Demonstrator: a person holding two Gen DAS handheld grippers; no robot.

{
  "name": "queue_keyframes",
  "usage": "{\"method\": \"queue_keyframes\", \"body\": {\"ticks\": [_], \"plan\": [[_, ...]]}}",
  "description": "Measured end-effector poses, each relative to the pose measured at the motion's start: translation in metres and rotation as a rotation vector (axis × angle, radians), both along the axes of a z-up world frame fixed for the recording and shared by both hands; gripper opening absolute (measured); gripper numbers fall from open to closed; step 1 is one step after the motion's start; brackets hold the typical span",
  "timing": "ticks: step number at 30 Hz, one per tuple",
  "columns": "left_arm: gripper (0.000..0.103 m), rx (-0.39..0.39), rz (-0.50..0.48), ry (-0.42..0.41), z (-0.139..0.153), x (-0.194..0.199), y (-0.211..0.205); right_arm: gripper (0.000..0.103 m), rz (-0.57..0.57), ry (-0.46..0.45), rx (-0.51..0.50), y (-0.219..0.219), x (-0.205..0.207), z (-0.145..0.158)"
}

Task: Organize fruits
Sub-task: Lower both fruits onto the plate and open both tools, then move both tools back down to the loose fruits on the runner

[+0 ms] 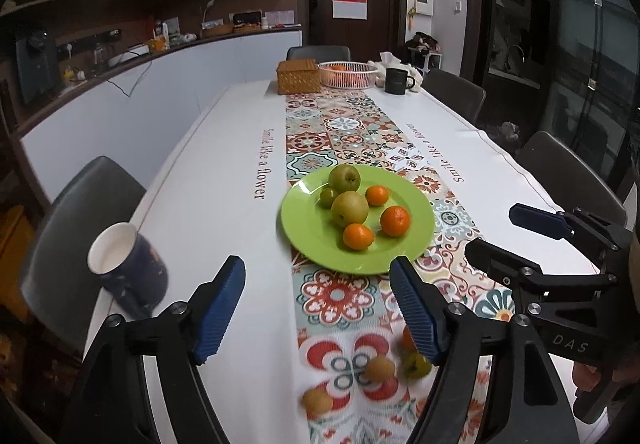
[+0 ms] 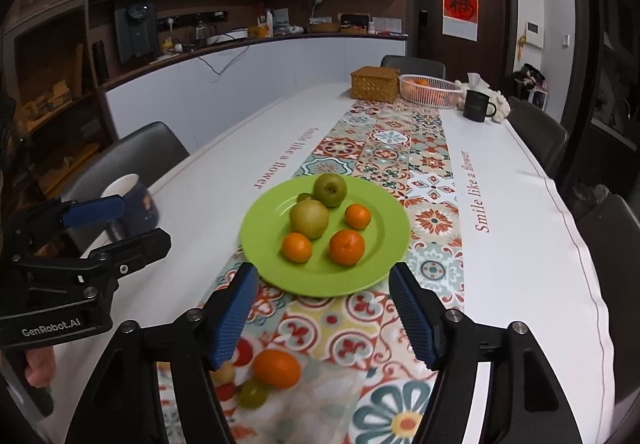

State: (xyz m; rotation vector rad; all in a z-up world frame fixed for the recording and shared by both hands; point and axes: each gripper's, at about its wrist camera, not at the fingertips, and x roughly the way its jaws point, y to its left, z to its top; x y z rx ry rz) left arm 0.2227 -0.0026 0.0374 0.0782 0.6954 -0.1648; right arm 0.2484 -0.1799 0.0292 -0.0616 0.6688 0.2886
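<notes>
A green plate (image 1: 316, 240) (image 2: 384, 264) sits on the patterned runner mid-table. It carries two large green-brown fruits (image 1: 350, 208), a small green one and three oranges (image 1: 395, 220) (image 2: 347, 246). Closer in, several loose small fruits lie on the runner: a brownish one (image 1: 379, 369), a green one (image 1: 416, 364) and an orange (image 2: 277, 368). My left gripper (image 1: 318, 264) (image 2: 145, 219) is open above them, nothing between its blue pads. My right gripper (image 2: 323, 271) (image 1: 492, 230) is likewise open and empty, just short of the plate's near rim.
A dark blue mug (image 1: 128, 276) (image 2: 138, 204) stands near the table's left edge. At the far end are a wicker box (image 1: 299, 76), a white basket (image 1: 349, 74) with oranges and a black mug (image 1: 396, 81). Dark chairs (image 1: 80, 212) line both sides.
</notes>
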Motion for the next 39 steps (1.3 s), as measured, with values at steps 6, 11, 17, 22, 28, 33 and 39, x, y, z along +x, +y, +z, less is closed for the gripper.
{"method": "queue_keyframes", "body": {"ticks": [6, 11, 17, 22, 28, 33, 39], "plan": [[0.079, 0.012, 0.020, -0.014, 0.001, -0.031, 0.008, 0.069, 0.015, 0.001, 0.012, 0.008, -0.026, 0.001], [0.080, 0.026, 0.021, -0.008, -0.005, -0.051, 0.013, 0.069, 0.022, 0.004, 0.008, 0.013, -0.043, -0.001], [0.082, 0.025, 0.018, 0.009, -0.013, -0.067, 0.017, 0.069, 0.028, 0.023, 0.004, 0.017, -0.059, -0.008], [0.082, 0.047, 0.011, 0.037, -0.027, -0.072, 0.019, 0.069, 0.035, 0.057, -0.006, 0.022, -0.067, -0.021], [0.082, 0.090, -0.012, 0.073, -0.050, -0.073, 0.017, 0.069, 0.033, 0.107, -0.020, 0.023, -0.072, -0.041], [0.082, 0.101, -0.034, 0.095, -0.066, -0.070, 0.017, 0.069, 0.036, 0.135, -0.048, 0.027, -0.069, -0.055], [0.082, 0.083, -0.075, 0.141, -0.085, -0.062, 0.015, 0.069, 0.050, 0.170, -0.074, 0.032, -0.063, -0.071]]}}
